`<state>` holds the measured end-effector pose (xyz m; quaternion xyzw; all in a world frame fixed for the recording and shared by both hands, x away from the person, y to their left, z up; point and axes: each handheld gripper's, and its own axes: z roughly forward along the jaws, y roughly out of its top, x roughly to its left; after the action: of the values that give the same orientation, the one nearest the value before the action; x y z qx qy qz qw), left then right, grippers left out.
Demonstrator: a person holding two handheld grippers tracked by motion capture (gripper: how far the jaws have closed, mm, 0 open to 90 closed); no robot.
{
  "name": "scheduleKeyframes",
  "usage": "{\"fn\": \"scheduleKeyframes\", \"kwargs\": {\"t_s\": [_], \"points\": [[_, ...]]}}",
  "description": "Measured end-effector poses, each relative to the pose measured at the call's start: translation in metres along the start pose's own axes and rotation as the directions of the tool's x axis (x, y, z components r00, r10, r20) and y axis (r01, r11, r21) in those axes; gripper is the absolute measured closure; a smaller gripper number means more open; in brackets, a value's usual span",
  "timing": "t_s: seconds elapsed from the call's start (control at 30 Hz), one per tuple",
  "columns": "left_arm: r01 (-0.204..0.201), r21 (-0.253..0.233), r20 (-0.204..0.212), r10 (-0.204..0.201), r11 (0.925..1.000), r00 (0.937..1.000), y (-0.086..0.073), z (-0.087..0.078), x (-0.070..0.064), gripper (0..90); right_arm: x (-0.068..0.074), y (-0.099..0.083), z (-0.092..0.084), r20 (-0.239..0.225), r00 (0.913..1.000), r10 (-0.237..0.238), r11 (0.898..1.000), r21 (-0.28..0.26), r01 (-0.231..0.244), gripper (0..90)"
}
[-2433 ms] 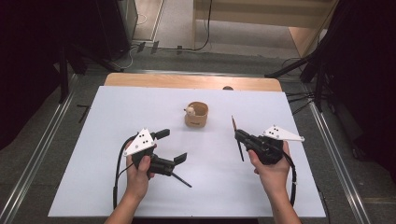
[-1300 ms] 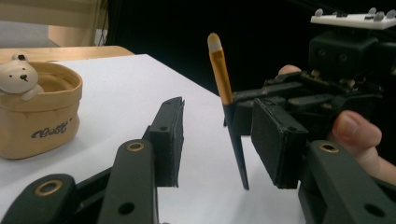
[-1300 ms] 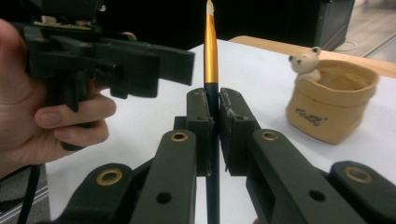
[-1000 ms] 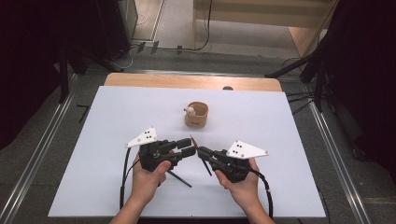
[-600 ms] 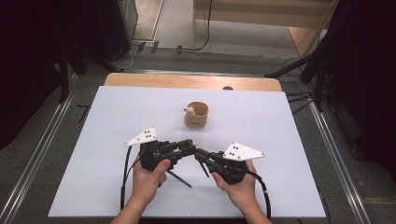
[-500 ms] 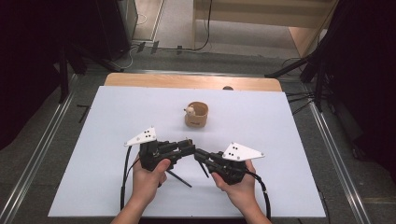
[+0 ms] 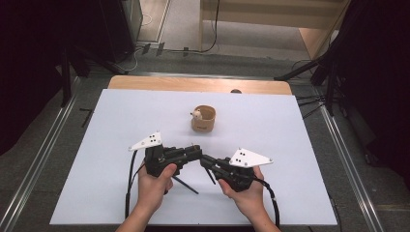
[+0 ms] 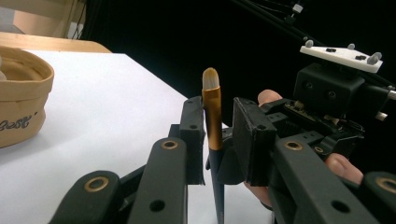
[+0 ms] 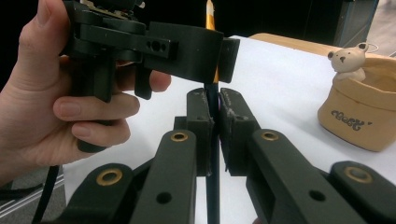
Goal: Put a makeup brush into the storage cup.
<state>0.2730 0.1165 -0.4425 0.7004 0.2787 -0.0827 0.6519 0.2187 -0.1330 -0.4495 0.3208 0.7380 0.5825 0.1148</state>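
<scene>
Two grippers meet tip to tip near the table's point(image 7: 116, 125) front edge. One brush point(image 8: 212, 116), hard to make out from above, stands clear in the left gripper view: gold ferrule, pale tip, between the left gripper's point(image 8: 219, 135) parted jaws. The right gripper point(image 9: 214, 133) is clamped on its dark handle. One tan pouch point(image 7: 204, 119) with a small bear point(image 9: 349, 59) sits toward the back edge.
</scene>
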Motion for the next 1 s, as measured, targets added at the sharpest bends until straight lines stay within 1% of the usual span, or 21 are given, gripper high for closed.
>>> {"fn": "scheduleKeyframes", "kwargs": {"t_s": [0.1, 0.2, 0.27, 0.37, 0.47, 0.5, 0.53, 0.57, 0.6, 0.63, 0.7, 0.73, 0.77, 0.8, 0.87, 0.93, 1.0], "points": [[0.013, -0.007, 0.015, -0.013, 0.9999, 0.9998, 0.0, 0.0, 0.001, 77.2, 0.0, 0.0, 0.0, 0.0, 1.0, -0.003, 1.0, 0.002, 0.003, 84.8], [0.029, -0.012, 0.027, -0.029, 0.9995, 0.9992, -0.001, -0.001, 0.003, 83.2, 0.001, 0.0, 0.001, -0.002, 1.0, -0.008, 1.0, 0.003, 0.008, 84.9], [0.034, -0.014, 0.031, -0.034, 0.9993, 0.999, -0.001, -0.001, 0.003, 84.0, 0.001, 0.0, 0.001, -0.001, 1.0, -0.009, 1.0, 0.002, 0.009, 84.8], [0.024, -0.015, 0.024, -0.023, 0.9996, 0.9995, -0.001, -0.001, 0.003, 84.4, 0.0, 0.0, 0.001, -0.005, 1.0, -0.007, 1.0, 0.0, 0.007, 84.8], [0.009, -0.011, 0.017, -0.009, 0.9999, 0.9998, -0.001, -0.001, 0.001, 84.5, 0.0, 0.0, 0.002, -0.018, 0.9998, 0.006, 1.0, -0.001, -0.006, 83.8], [0.004, -0.009, 0.008, -0.003, 1.0, 1.0, -0.001, -0.001, 0.001, 84.5, -0.001, -0.001, 0.002, -0.018, 0.9997, 0.014, 1.0, -0.001, -0.014, 78.3], [-0.003, -0.007, 0.001, 0.003, 1.0, 1.0, -0.001, -0.001, 0.001, 84.5, -0.002, -0.001, 0.002, -0.012, 0.9998, 0.017, 1.0, -0.012, -0.018, 70.7], [-0.007, -0.006, -0.003, 0.007, 1.0, 1.0, -0.001, -0.002, 0.001, 84.6, -0.003, -0.001, 0.001, 0.004, 0.9998, 0.017, 1.0, -0.019, -0.017, 51.1], [-0.01, -0.007, -0.007, 0.01, 0.9999, 0.9999, -0.001, -0.002, 0.0, 84.6, -0.003, -0.001, 0.001, 0.004, 0.9998, 0.017, 1.0, -0.019, -0.017, 51.1], [-0.015, -0.006, -0.009, 0.015, 0.9999, 0.9999, -0.001, -0.002, 0.0, 84.6, -0.004, 0.0, 0.001, 0.014, 0.9999, 0.007, 1.0, -0.016, -0.007, 42.0], [-0.027, -0.004, -0.02, 0.027, 0.9996, 0.9994, 0.0, -0.002, 0.0, 84.6, -0.007, 0.0, 0.0, 0.041, 0.9991, 0.014, 1.0, 0.011, -0.014, 22.5], [-0.031, -0.003, -0.025, 0.031, 0.9995, 0.9992, 0.0, -0.002, -0.001, 84.6, -0.01, -0.002, -0.004, 0.078, 0.9969, 0.008, 0.999, 0.035, -0.01, 10.3], [-0.041, 0.002, -0.027, 0.041, 0.9992, 0.9988, 0.0, -0.001, -0.001, 84.6, -0.011, -0.003, -0.008, 0.103, 0.9947, 0.003, 1.0, 0.027, -0.006, 10.7], [-0.047, 0.008, -0.034, 0.048, 0.9988, 0.9983, 0.0, -0.001, -0.001, 84.6, -0.011, -0.003, -0.008, 0.103, 0.9947, 0.003, 1.0, 0.027, -0.006, 10.7], [-0.055, 0.009, -0.044, 0.055, 0.9985, 0.9975, 0.001, 0.0, -0.002, 84.6, -0.016, -0.004, -0.016, 0.126, 0.992, -0.002, 1.0, 0.011, 0.0, 10.1], [-0.064, 0.01, -0.052, 0.064, 0.9979, 0.9966, 0.002, 0.001, -0.001, 84.7, -0.023, -0.008, -0.031, 0.166, 0.9861, -0.001, 1.0, -0.016, 0.003, 10.1], [-0.071, 0.013, -0.063, 0.072, 0.9974, 0.9954, 0.004, 0.002, -0.001, 84.7, -0.029, -0.013, -0.044, 0.188, 0.9822, -0.005, 0.999, -0.034, 0.012, 10.1]]}}
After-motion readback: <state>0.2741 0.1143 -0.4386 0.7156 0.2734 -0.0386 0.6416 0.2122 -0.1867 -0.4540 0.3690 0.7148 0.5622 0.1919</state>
